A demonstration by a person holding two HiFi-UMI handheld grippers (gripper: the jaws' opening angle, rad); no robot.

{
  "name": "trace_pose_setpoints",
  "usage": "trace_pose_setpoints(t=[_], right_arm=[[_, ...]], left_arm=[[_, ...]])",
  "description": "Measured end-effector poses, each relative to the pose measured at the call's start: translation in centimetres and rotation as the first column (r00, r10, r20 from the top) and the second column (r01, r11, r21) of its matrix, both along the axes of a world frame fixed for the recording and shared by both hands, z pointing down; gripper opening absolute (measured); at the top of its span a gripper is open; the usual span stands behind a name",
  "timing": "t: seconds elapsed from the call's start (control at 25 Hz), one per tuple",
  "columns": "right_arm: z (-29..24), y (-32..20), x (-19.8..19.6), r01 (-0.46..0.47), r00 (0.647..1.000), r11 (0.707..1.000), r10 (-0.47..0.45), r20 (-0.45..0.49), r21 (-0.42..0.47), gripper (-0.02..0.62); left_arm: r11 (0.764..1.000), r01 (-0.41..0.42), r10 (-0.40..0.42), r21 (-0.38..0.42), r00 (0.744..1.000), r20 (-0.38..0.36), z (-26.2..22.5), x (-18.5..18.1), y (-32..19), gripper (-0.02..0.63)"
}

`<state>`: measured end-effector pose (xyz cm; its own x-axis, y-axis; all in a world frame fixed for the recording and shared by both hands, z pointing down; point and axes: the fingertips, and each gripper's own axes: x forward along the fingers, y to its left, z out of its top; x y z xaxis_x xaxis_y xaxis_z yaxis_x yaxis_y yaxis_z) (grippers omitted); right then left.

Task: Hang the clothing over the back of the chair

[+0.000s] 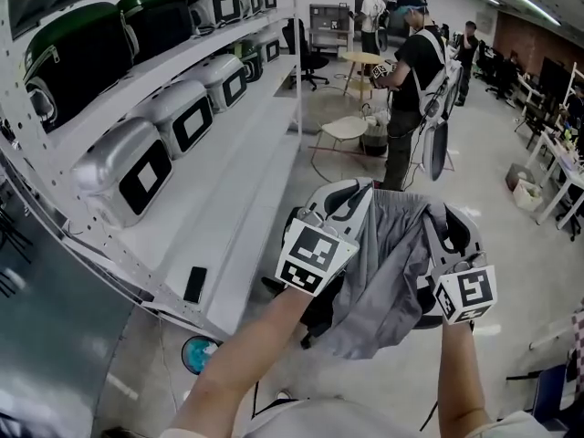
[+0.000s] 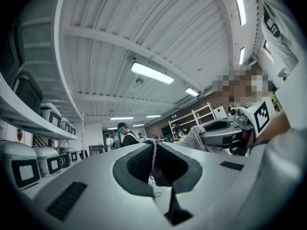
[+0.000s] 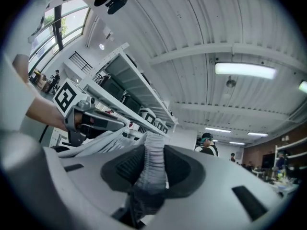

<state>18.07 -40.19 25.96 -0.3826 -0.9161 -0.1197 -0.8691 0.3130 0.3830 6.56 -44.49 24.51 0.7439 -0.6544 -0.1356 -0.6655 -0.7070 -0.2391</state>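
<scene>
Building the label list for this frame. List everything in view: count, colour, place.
garment: one, grey, bunched between the two grippers
shelf rack: one, white, left side
silver cases: several, silver with black-and-white panels, along the rack's shelves
green cases: two, dark green, top shelf
flat device: one, black, front of the wide lower shelf
round object: one, teal, floor below the rack
chair: one, pale, floor ahead
round table: one, yellowish, behind the chair
bystander: one, black shirt, teal cap, beside the chair
dark object: one, black, under the garment, mostly hidden
left gripper: one, grey, fingers shut on a thin garment edge
right gripper: one, grey, fingers shut on a thick garment fold
</scene>
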Motion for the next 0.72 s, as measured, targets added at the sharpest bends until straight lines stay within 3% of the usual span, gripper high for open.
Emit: trace_pose_setpoints(t=[0.24,0.44,0.56,0.72], right_arm=[[1.9,-0.6,2.7,-0.053,0.998,0.998,0.052,-0.031,-0.046,0.129],[1.9,0.3,5.3,-0.089,0.996,0.995,0.088,-0.023,-0.045,0.13],[1.4,1.3,5.5,-0.084,0.996,0.996,0.084,-0.008,-0.03,0.13],[1.8,3.3,4.4,-0.054,0.998,0.998,0.054,0.011,-0.031,0.13]], left_arm=[[0.996,0.023,-0.015,-0.081,0.995,0.099,3.7,1.3,-2.2,0.02],[0.994,0.036,-0.022,-0.107,0.992,0.127,4.6,1.7,-2.9,0.02],[0.987,0.017,0.008,-0.162,0.988,0.153,5.4,2.2,-3.1,0.021],[0.978,0.013,0.021,-0.208,0.987,0.158,5.8,1.9,-3.1,0.095]])
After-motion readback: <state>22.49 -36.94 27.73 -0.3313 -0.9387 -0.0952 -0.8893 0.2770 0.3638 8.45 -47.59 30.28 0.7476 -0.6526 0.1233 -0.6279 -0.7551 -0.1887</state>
